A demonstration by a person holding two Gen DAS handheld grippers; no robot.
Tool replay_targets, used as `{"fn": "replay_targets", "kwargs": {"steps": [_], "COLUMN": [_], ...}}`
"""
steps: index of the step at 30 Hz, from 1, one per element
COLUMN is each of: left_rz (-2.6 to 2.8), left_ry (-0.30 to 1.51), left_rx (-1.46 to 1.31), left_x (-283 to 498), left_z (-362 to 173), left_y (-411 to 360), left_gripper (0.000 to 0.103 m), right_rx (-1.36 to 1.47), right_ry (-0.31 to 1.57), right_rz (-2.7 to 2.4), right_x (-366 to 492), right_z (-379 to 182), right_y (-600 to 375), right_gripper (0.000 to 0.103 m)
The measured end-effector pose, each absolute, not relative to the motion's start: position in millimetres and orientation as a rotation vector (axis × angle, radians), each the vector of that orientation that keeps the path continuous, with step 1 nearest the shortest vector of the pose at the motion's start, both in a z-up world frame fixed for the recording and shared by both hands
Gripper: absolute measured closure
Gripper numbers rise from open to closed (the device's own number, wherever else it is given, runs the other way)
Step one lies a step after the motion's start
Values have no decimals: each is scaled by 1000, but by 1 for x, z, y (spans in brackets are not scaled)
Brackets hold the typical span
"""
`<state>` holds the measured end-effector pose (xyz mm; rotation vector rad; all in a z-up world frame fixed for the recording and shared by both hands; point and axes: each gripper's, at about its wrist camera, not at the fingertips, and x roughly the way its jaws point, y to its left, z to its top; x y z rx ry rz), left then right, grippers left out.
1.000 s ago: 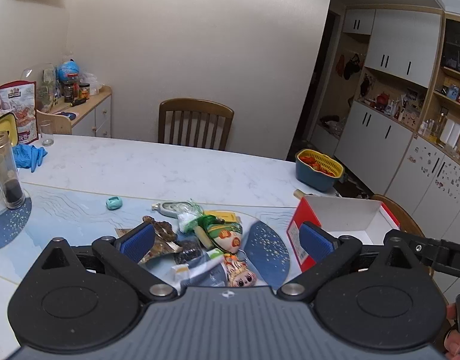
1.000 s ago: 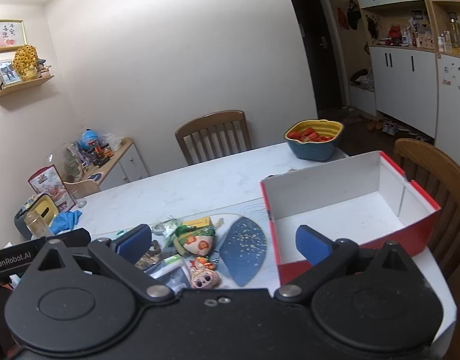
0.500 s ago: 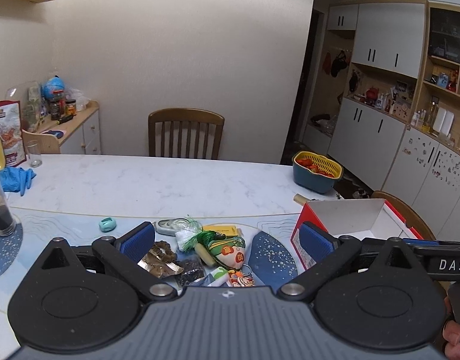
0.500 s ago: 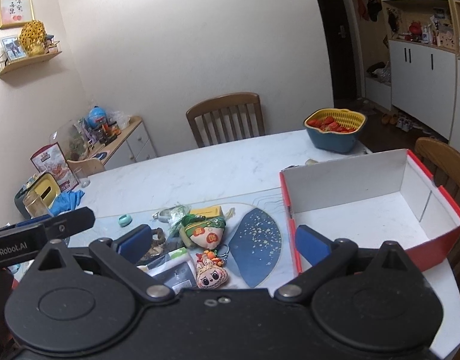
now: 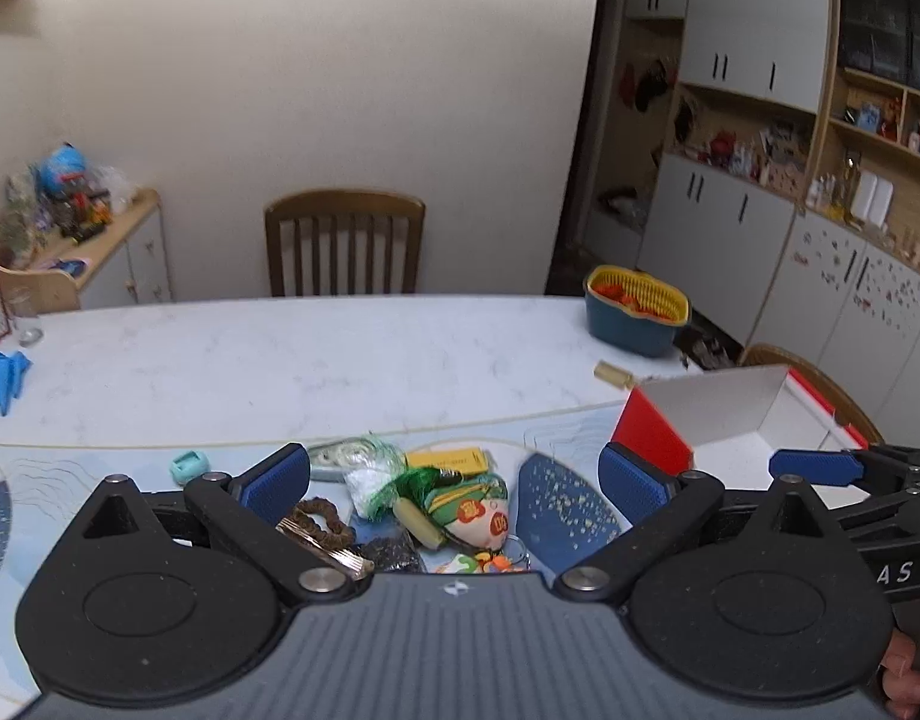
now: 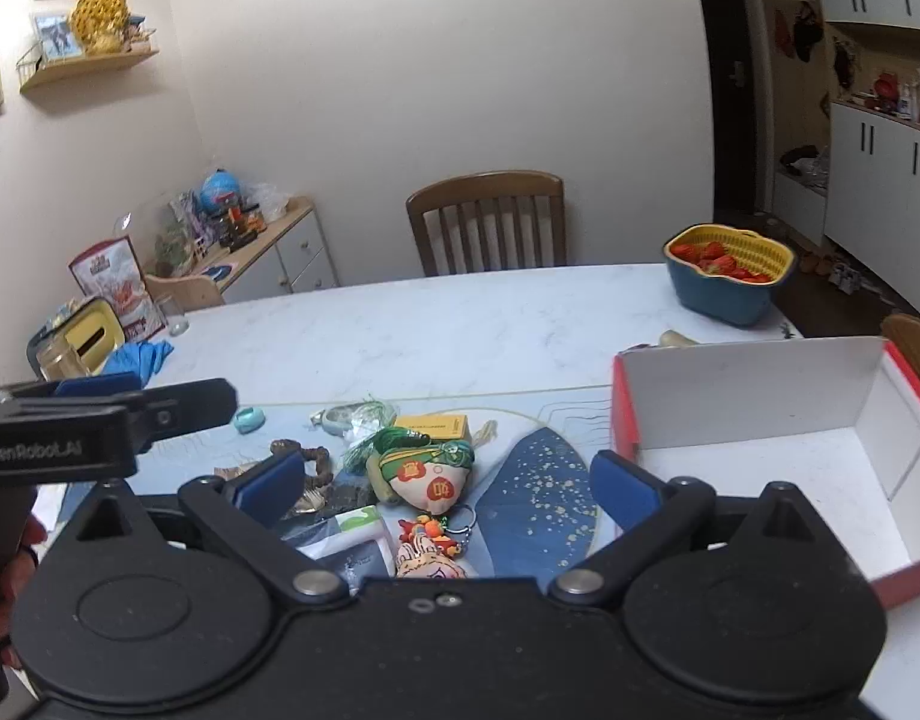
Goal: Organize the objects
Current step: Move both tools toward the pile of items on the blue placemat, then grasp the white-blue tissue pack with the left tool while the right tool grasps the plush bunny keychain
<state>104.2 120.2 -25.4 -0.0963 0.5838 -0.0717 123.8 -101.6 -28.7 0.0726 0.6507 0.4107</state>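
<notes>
Above the clutter (image 5: 435, 504), both claws (image 5: 453, 474) (image 6: 441, 480) agape.

Your left gripper (image 5: 453, 477) gapes wide, empty, lower centre. Clutter pile (image 5: 423, 498) sits between its pads. Red-white box (image 5: 718, 414) right of frame; your right gripper (image 5: 820, 468) pokes in beside it.

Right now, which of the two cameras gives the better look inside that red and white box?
The right wrist view. There the red and white box shows its white floor and inner walls, with nothing visible inside. In the left wrist view the same box sits at the edge, showing a red outer wall and white inner walls, partly behind the right gripper.
</notes>
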Motion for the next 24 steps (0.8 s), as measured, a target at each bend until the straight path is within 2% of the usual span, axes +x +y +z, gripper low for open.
{"fn": "replay_targets", "kwargs": {"steps": [11, 20, 24], "left_rz": [-116, -175, -212], "left_ry": [714, 777, 803], "left_rx": [-97, -83, -55], "left_x": [138, 144, 146], "left_z": [-76, -111, -125], "left_y": [139, 145, 142], "left_gripper": [0, 1, 1], "right_rx": [9, 0, -7], "right_ry": [765, 873, 902], "right_rz": [439, 457, 469], "right_x": [155, 176, 187], "right_z": [-73, -108, -114], "right_y": [-80, -78, -73], "right_gripper": [8, 21, 22]}}
